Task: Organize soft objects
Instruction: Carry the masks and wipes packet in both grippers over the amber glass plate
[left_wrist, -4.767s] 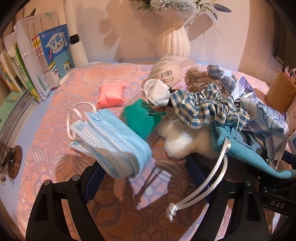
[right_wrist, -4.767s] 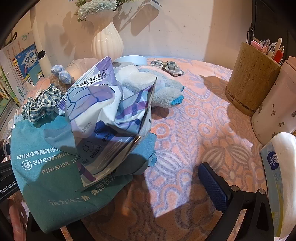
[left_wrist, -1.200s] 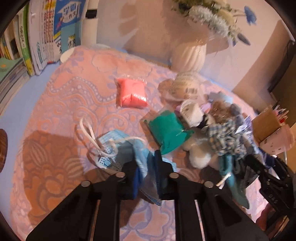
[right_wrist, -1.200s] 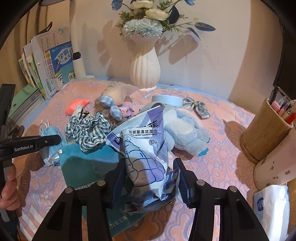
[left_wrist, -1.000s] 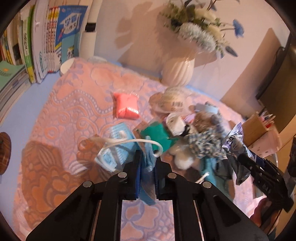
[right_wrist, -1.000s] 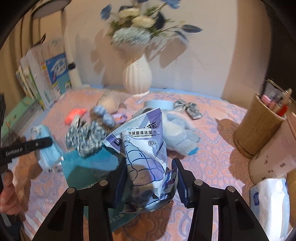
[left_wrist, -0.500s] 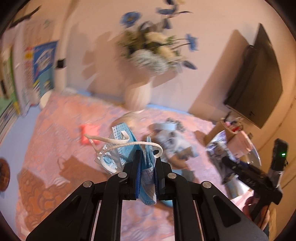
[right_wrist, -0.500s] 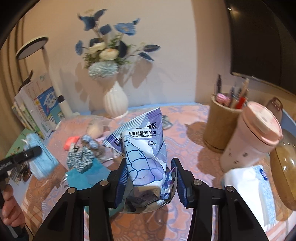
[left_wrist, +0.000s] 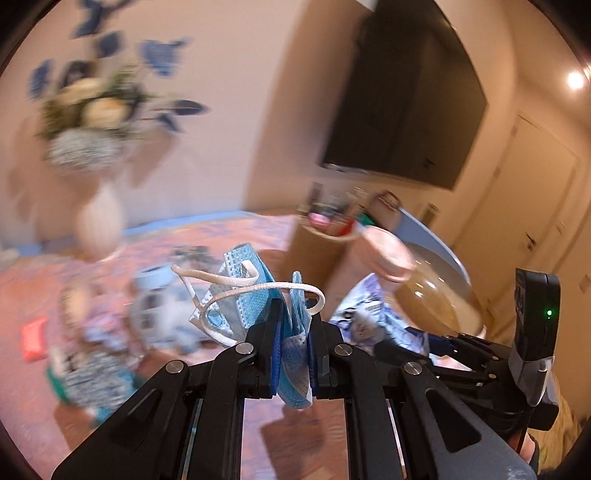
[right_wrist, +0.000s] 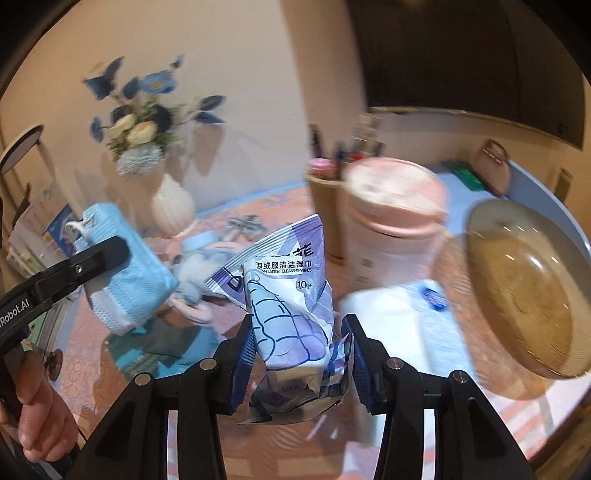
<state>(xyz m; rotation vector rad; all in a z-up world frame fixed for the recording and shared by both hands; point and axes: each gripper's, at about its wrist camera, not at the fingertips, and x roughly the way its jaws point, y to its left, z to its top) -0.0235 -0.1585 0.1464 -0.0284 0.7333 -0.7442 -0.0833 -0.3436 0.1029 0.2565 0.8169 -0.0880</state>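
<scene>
- Face masks (left_wrist: 255, 295), a folded blue stack with white ear loops, sat clamped between the blue pads of the left gripper (left_wrist: 293, 354), held up in the air above the patterned tablecloth (left_wrist: 229, 229).
- One ear loop curled over the top of the stack and across the left gripper's right finger.
- From the right wrist view the same face masks (right_wrist: 125, 266) showed at the left, pinched by a black finger of the left gripper (right_wrist: 99, 258), with a person's hand (right_wrist: 40, 417) on its handle at the lower left.
- The wipes packet (right_wrist: 291, 306), white and purple with printed lettering, stood crumpled between the pads of the right gripper (right_wrist: 301, 365), which was clenched on its lower half; it too was off the table.
- In the left wrist view the wipes packet (left_wrist: 369, 317) and the right gripper (left_wrist: 428, 341) appeared just to the right of the left gripper.
- Behind the packet stood a pink-lidded cup (right_wrist: 391, 221) and, behind that, a wooden pen holder (right_wrist: 327, 206).
- A tissue pack (right_wrist: 402, 317) lay in front of the cup, near a glass-lidded dish (right_wrist: 524, 288) at the right.
- A white vase (right_wrist: 171, 206) of blue and cream flowers stood by the wall.
- Other soft items lay blurred on the cloth at the left, among them a grey plush toy (left_wrist: 159, 314), a checked scrunchie (left_wrist: 92, 376) and a red packet (left_wrist: 33, 338).
</scene>
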